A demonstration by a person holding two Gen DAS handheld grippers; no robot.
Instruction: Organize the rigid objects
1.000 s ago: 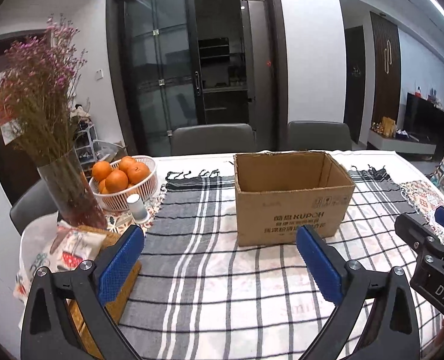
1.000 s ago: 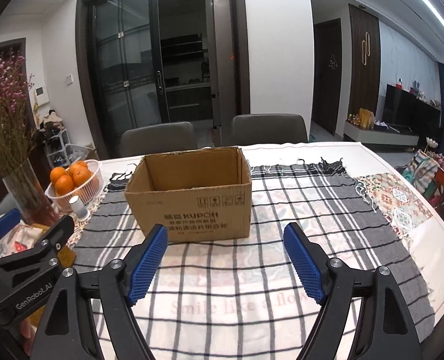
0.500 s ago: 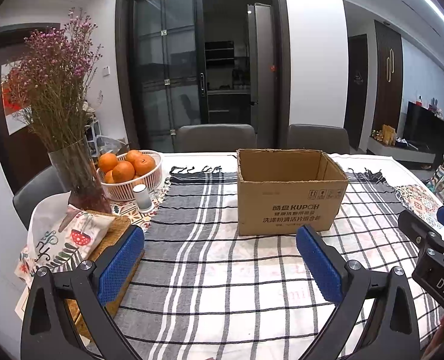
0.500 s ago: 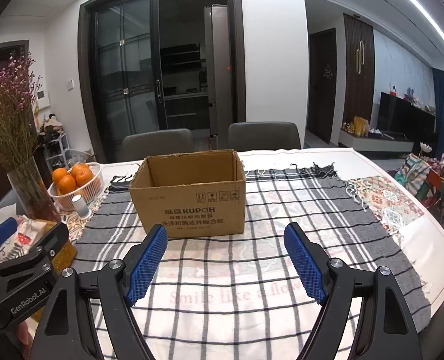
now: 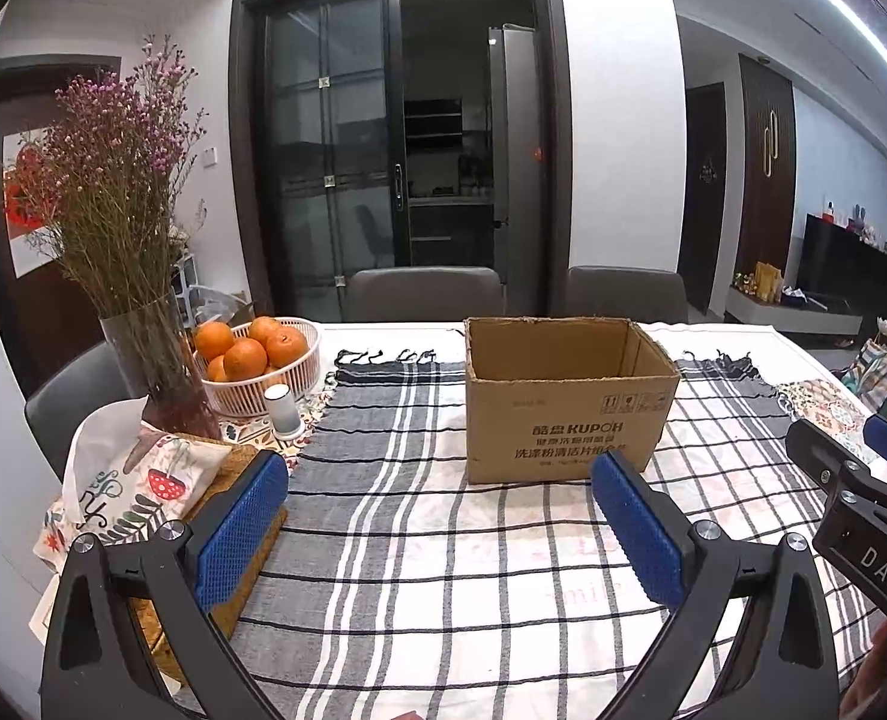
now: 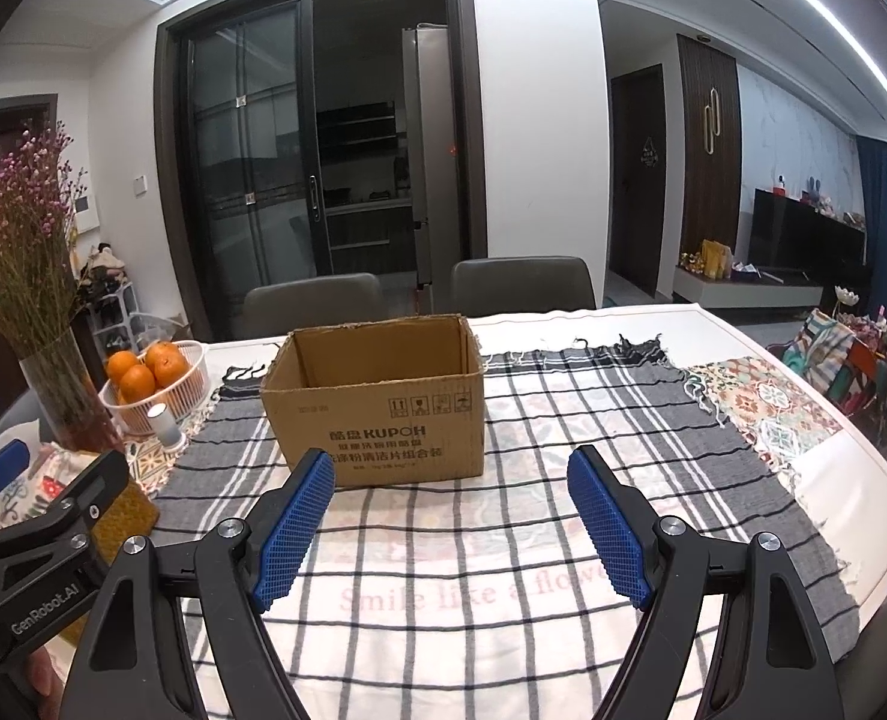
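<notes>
At the middle of the table, on the checked cloth, the open cardboard box stands upright with its mouth up and its printed side toward us. We read that as deliberate: it is central, equally reachable from either side, and ready to take whatever is sorted into it. As far as its inside shows, nothing lies in it.

We hold the left hand-held gripper and the right hand-held gripper level above the near edge of the table, side by side, each with its blue pads spread wide and nothing between them. Held apart like this, both are ready to close on an item, and both cameras keep the box in sight.

Toward the left edge the basket of oranges, the glass vase of dried flowers, a small white cylinder just in front of the basket, and a patterned cloth bag on a woven mat are grouped together, well apart from the box. No loose item lies near the box, so we judge the sorting not yet begun.

Against the frame a second ago, both views now sit lower and more level: the box top is seen less from above, more of the ceiling shows, and the box stands where it stood.
</notes>
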